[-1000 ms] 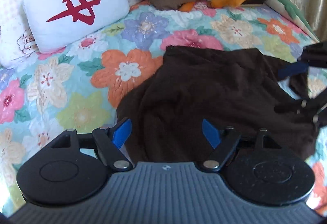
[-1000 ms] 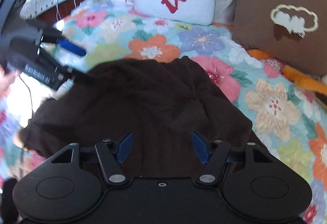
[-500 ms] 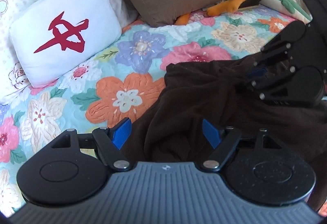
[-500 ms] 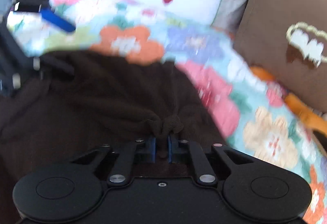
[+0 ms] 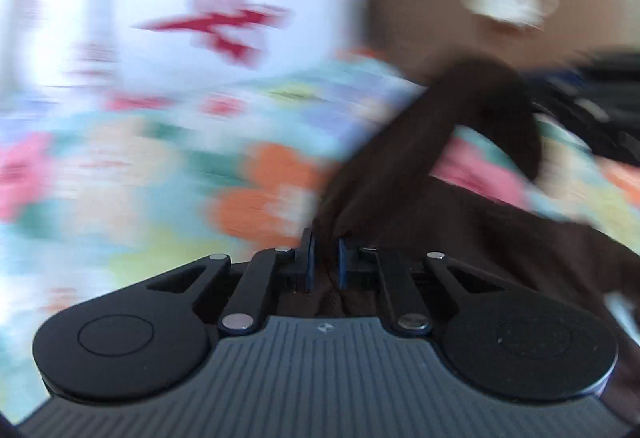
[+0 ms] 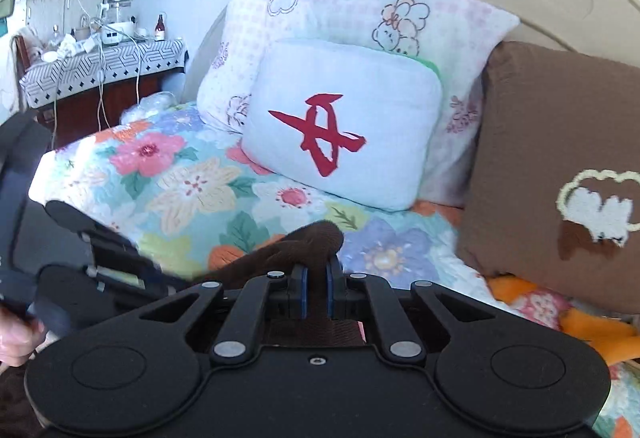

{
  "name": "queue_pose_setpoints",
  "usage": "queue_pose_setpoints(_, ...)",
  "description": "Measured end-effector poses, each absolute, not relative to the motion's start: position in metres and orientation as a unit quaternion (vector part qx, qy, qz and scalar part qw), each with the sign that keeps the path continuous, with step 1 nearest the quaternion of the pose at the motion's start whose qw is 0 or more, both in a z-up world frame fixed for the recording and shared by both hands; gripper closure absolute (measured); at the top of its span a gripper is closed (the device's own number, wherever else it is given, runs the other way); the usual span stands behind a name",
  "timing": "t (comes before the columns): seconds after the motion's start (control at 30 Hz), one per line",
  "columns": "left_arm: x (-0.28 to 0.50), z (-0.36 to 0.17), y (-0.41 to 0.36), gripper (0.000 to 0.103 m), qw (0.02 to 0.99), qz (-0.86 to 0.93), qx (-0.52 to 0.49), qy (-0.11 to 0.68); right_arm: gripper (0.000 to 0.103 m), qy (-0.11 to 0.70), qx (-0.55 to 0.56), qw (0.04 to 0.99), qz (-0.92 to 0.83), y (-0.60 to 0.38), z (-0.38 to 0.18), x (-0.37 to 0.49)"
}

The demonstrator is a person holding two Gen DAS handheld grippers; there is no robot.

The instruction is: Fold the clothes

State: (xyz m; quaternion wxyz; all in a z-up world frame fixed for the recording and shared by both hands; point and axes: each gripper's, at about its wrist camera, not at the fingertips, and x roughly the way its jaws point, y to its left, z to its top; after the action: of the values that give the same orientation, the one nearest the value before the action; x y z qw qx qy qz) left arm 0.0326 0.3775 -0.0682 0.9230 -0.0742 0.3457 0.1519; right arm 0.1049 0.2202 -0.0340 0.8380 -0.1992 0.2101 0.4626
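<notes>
A dark brown garment (image 5: 460,222) lies on the floral bedspread (image 5: 120,166); the left wrist view is blurred by motion. My left gripper (image 5: 324,262) is shut on a bunched edge of the garment, which stretches up and right from the blue pads. My right gripper (image 6: 315,288) is shut on another fold of the brown garment (image 6: 304,242) and holds it raised above the bed. The left gripper's black body (image 6: 100,258) shows at the left of the right wrist view.
A white pillow with a red mark (image 6: 340,126), a pink patterned pillow (image 6: 360,22) and a brown cushion (image 6: 560,158) lean on the headboard. A cluttered side table (image 6: 100,58) stands left of the bed. An orange plush toy (image 6: 580,322) lies at the right.
Both grippers closed on the brown garment, the right one first, then the left. Both now lift it off the bedspread; the left view is moving fast.
</notes>
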Motion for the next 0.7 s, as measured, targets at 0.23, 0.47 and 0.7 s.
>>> queue_pose_setpoints(0.23,0.027,-0.07,0.436,0.087,0.903,0.242,-0.148,0.324,0.084,0.273,-0.162,0.842,0.437,0.226,-0.057,0.142)
queue_pose_setpoints(0.47,-0.022,-0.1,0.474,0.06,0.892,0.214,-0.222,0.332,0.082,0.336,-0.168,0.825,0.422,0.212,-0.089,0.163)
queue_pose_setpoints(0.7,-0.034,-0.117,0.488,0.039,0.881,0.181,-0.256,0.354,0.053,0.356,-0.304,0.789,0.398,0.258,-0.124,0.174)
